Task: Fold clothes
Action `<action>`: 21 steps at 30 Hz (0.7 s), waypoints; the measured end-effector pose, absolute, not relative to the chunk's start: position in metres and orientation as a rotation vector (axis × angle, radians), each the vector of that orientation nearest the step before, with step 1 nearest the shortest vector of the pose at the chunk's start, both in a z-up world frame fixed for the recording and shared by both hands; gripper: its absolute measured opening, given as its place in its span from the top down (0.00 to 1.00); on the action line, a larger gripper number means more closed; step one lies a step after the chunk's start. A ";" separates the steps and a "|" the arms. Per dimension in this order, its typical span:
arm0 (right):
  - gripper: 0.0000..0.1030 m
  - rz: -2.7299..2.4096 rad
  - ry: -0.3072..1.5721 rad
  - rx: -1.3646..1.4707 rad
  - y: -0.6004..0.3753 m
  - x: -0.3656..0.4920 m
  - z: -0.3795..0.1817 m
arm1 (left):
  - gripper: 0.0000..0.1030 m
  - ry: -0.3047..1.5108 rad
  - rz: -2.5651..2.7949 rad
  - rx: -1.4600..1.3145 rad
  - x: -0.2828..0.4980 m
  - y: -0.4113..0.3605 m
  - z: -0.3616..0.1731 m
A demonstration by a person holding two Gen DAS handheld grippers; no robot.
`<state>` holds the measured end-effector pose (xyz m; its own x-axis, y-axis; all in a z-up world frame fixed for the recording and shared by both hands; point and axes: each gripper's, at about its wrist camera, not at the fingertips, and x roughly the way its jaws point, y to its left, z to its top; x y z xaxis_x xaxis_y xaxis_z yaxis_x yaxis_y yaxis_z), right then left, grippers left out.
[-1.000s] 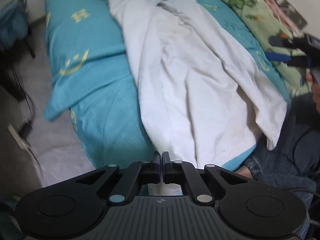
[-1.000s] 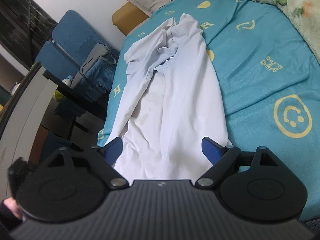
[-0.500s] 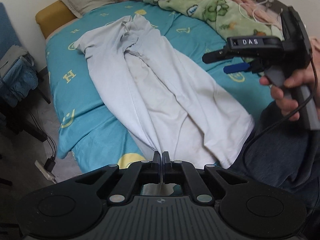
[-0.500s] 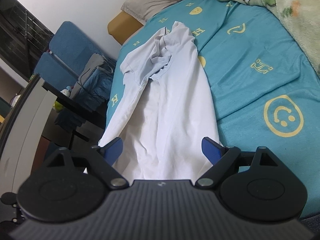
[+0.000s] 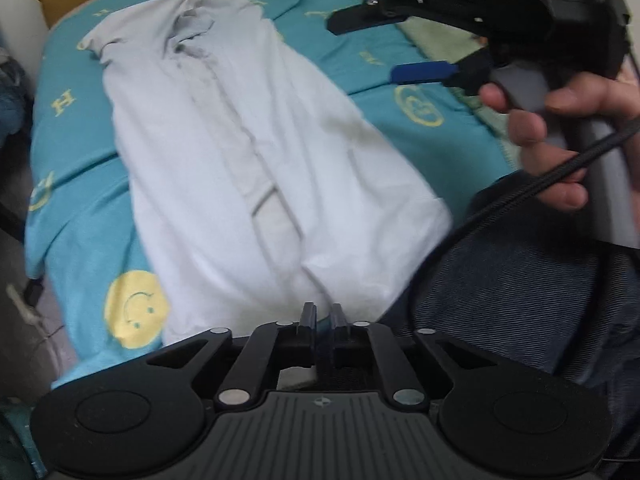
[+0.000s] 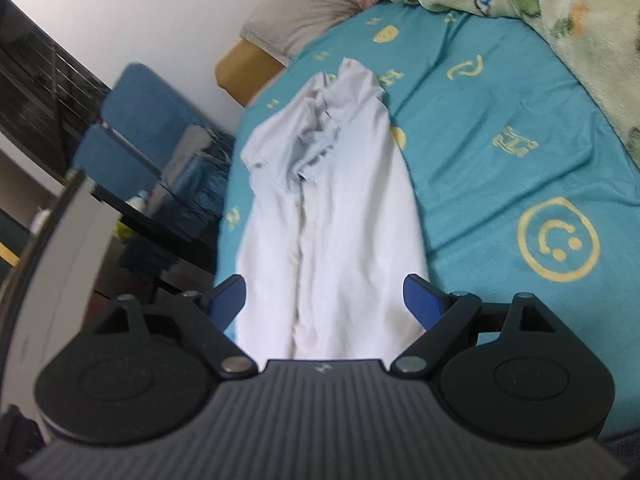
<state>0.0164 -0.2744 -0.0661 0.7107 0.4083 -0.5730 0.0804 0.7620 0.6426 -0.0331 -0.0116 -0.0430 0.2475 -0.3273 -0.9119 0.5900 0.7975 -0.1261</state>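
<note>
- The left claw [image 5: 322, 314] hangs over the near hem of the white shirt [image 5: 256, 168], and its jaws are opening: a narrow gap shows between them with no cloth in it, so I judge the hem is just let go.
- The right claw [image 6: 324, 300] has its blue pads [image 6: 422, 300] spread wide and grips nothing; it hovers above the same near end of the shirt. In the left wrist view it shows at the upper right, held by a hand [image 5: 560, 128] with a cable trailing down.
- The shirt lies lengthwise on the bed [image 6: 520, 160], on a teal sheet printed with yellow smiley faces. Both long sides appear folded in towards the middle, where they meet in a seam-like line, so the shirt forms one long narrow strip.
- The far end, where collar and sleeves bunch up, looks rumpled rather than flat.
- Done, as I judge it: the side folds.
- Left, as I judge it: smoothing the bunched far end, then folding the strip across its length once or twice into a compact packet.
- A green patterned blanket [image 6: 560, 20] lies on the far side of the bed, well apart from the shirt. I see no other clothes waiting to be folded.
</note>
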 end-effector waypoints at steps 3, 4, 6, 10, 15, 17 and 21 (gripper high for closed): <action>0.15 0.228 0.754 0.739 -0.282 0.032 -0.060 | 0.66 1.091 -0.614 0.245 -0.028 -0.006 -0.031; 0.15 0.238 0.750 0.752 -0.285 0.039 -0.059 | 0.62 1.060 -0.596 0.224 -0.023 -0.003 -0.027; 0.15 0.268 0.752 0.771 -0.286 0.058 -0.057 | 0.54 1.001 -0.545 0.163 -0.011 0.003 -0.021; 0.27 0.357 0.796 0.780 -0.274 0.102 -0.063 | 0.39 0.889 -0.358 -0.015 0.028 0.017 -0.025; 0.39 0.428 0.884 0.726 -0.235 0.161 -0.097 | 0.35 0.837 -0.197 -0.178 0.065 0.035 -0.059; 0.42 0.438 0.896 0.699 -0.219 0.180 -0.114 | 0.35 0.836 -0.181 -0.141 0.070 0.041 -0.065; 0.42 0.467 0.890 0.676 -0.197 0.213 -0.142 | 0.31 0.756 -0.104 -0.058 0.076 0.055 -0.063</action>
<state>0.2132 -0.1968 -0.1415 0.5537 0.6265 -0.5486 -0.0945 0.7018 0.7060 0.0762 0.0554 -0.0635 0.7225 -0.1149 -0.6817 0.0731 0.9933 -0.0899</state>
